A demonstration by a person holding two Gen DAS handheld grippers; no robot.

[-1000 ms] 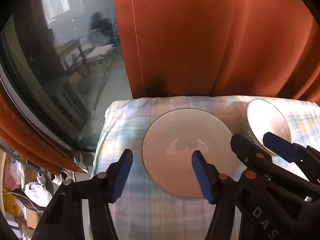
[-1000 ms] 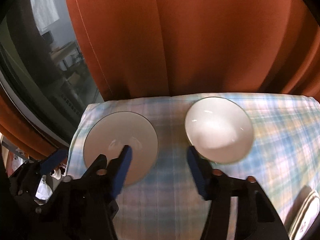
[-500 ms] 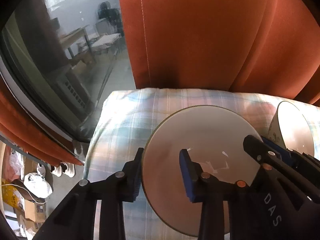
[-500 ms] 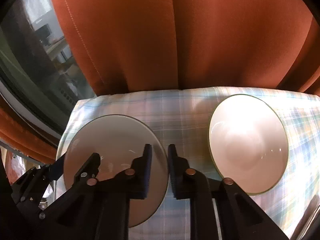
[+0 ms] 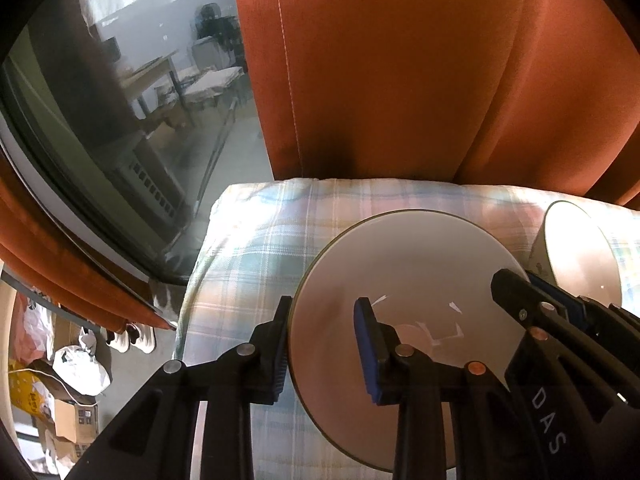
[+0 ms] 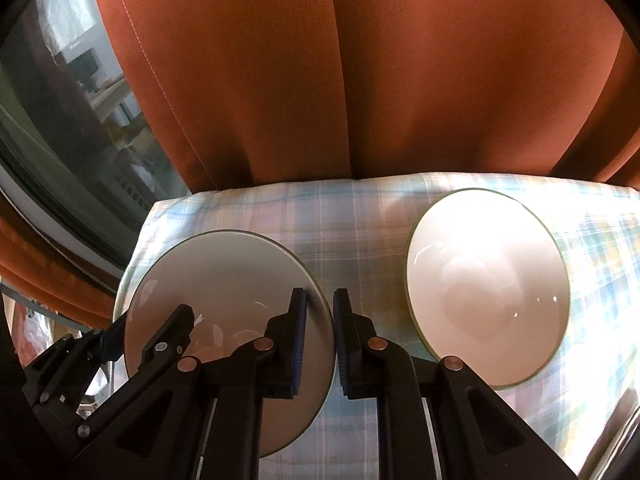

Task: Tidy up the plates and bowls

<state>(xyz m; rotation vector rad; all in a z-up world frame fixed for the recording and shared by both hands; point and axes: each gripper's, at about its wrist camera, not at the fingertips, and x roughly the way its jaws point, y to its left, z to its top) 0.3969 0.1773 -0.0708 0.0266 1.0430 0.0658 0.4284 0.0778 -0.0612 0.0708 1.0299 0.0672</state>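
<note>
A white plate (image 5: 404,272) with a thin dark rim is tilted above the checked cloth (image 5: 256,248). My left gripper (image 5: 324,352) is shut on its left edge, one finger under and one on top. My right gripper (image 6: 320,340) is shut on the same plate's (image 6: 224,276) right edge. A white bowl (image 6: 488,292) sits on the cloth to the right of the plate; it also shows in the left wrist view (image 5: 580,256).
An orange curtain (image 6: 360,80) hangs right behind the table. A large window (image 5: 120,120) is at the left. The table's left edge drops to a floor with boxes and bags (image 5: 68,380). Another plate's rim (image 6: 628,432) shows at the far right.
Both grippers moved onto the plate and closed on its opposite edges. The plate has since come up off the cloth at a tilt.
</note>
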